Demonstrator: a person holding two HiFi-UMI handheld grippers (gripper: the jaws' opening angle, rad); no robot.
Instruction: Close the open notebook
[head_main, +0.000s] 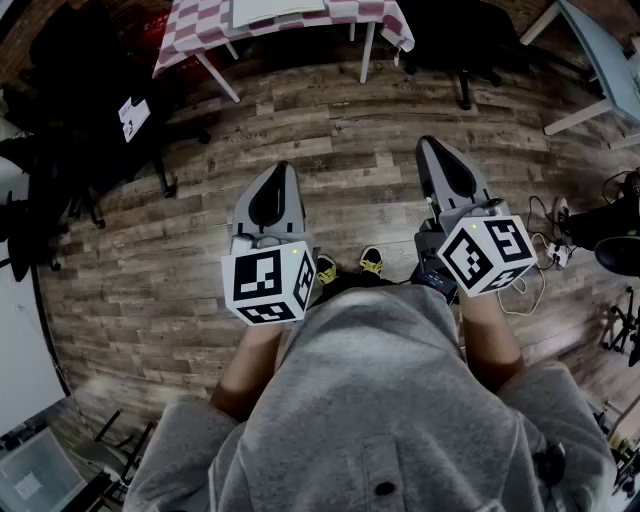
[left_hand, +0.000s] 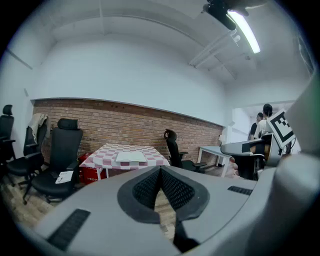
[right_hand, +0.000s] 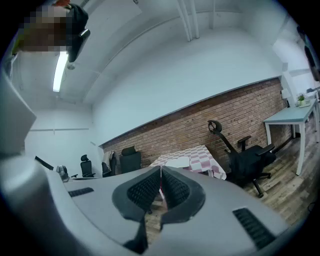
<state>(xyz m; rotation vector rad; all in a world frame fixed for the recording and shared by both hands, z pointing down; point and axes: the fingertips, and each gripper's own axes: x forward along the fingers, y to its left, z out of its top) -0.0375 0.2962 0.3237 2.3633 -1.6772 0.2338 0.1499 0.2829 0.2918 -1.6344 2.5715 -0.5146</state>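
The open notebook (head_main: 275, 10) lies white and flat on a table with a red-and-white checked cloth (head_main: 195, 30) at the far side of the room. It shows small in the left gripper view (left_hand: 131, 156) and the right gripper view (right_hand: 177, 162). My left gripper (head_main: 283, 168) and right gripper (head_main: 430, 143) are held side by side over the wooden floor, well short of the table. Both point toward it. The left gripper's (left_hand: 160, 169) tips meet with nothing between them. My right gripper (right_hand: 160, 168) is likewise shut and empty.
Black office chairs stand left of the table (head_main: 130, 130) (left_hand: 65, 150) and right of it (left_hand: 172, 147) (right_hand: 245, 155). A white table (head_main: 600, 60) stands at the far right, with cables (head_main: 545, 250) on the floor near it. People (left_hand: 265, 120) stand at the right.
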